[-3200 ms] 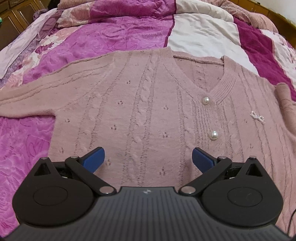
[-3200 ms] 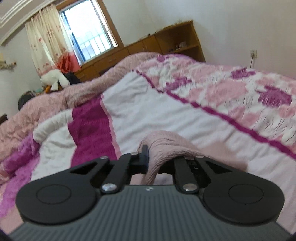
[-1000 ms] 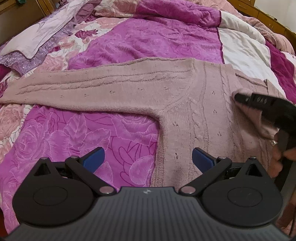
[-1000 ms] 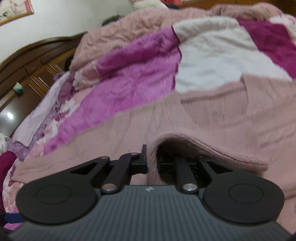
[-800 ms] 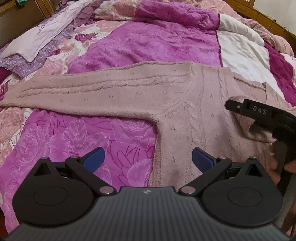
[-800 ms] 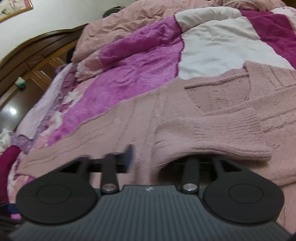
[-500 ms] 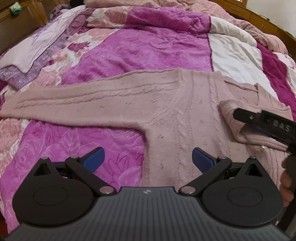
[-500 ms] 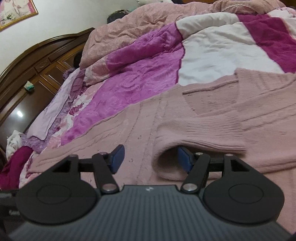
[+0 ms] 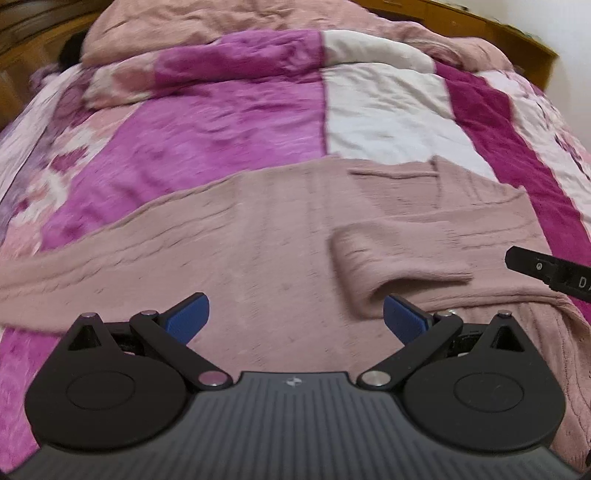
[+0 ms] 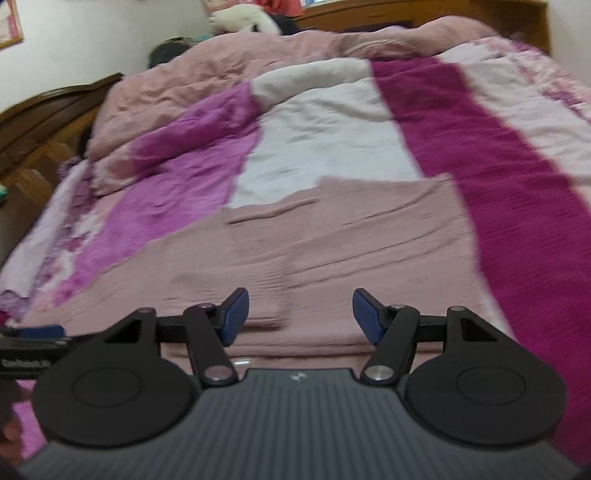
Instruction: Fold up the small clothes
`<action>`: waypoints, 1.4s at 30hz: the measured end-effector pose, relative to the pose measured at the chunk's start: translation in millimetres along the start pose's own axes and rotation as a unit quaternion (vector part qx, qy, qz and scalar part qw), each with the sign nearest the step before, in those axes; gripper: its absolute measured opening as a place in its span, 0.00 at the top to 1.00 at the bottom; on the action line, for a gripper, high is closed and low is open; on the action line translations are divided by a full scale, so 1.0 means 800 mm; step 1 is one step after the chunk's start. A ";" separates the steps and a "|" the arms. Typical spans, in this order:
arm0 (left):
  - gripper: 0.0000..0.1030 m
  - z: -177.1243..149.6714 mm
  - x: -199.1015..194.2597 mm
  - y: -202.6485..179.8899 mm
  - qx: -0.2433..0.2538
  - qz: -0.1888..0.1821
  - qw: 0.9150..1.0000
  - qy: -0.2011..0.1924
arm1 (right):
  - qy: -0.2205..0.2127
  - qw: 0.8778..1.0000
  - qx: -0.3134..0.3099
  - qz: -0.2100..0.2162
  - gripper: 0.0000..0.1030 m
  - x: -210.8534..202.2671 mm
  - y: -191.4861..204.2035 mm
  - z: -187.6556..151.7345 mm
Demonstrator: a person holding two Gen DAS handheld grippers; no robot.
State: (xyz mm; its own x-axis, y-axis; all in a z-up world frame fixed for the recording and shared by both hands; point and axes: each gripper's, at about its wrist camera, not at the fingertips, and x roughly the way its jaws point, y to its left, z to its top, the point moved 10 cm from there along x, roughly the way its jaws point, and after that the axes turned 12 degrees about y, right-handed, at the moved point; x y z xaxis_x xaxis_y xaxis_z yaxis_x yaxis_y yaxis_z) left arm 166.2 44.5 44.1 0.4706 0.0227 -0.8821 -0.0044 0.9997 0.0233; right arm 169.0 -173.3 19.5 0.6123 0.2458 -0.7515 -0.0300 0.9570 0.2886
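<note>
A dusty-pink knit sweater (image 9: pixel 266 240) lies flat on the bed, also in the right wrist view (image 10: pixel 351 243). Its right sleeve (image 9: pixel 399 251) is folded across the chest; its left sleeve (image 9: pixel 92 258) stretches out to the left. My left gripper (image 9: pixel 295 319) is open and empty, just above the sweater's body. My right gripper (image 10: pixel 299 314) is open and empty, above the folded sleeve's cuff (image 10: pixel 266 310). Part of the right gripper (image 9: pixel 546 271) shows at the right edge of the left wrist view.
The bed has a patchwork quilt in magenta (image 9: pixel 207 118), white (image 9: pixel 384 114) and dark pink (image 10: pixel 517 184). A bunched pink blanket (image 10: pixel 258 51) lies at the far end. Wooden furniture (image 10: pixel 44 118) stands at the left. A stuffed toy (image 10: pixel 240 18) sits beyond the bed.
My right gripper opened, let go of the sleeve on the sweater's chest, and drew back. My left gripper stayed open and swung right, toward the sweater's body.
</note>
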 end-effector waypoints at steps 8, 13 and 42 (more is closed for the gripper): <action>0.00 0.025 0.032 -0.083 0.049 -0.022 0.999 0.006 | 0.002 0.998 0.023 -0.052 0.36 0.011 -0.063 -0.003; 0.00 0.033 0.051 -0.109 0.063 -0.026 0.998 0.011 | 0.012 0.998 0.034 -0.060 0.38 0.020 -0.080 -0.010; 0.00 0.030 0.121 -0.154 0.092 -0.085 0.992 0.021 | 0.008 0.998 0.019 -0.056 0.39 0.038 -0.084 -0.025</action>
State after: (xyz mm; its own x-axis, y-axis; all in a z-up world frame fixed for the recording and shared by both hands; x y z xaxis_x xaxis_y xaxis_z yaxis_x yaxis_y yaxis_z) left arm 233.9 -76.5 -33.1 0.4139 -0.1428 -0.8990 0.2353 0.9708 -0.0459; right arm 174.2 -226.7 -34.5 0.5972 0.1394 -0.7899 0.0686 0.9723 0.2234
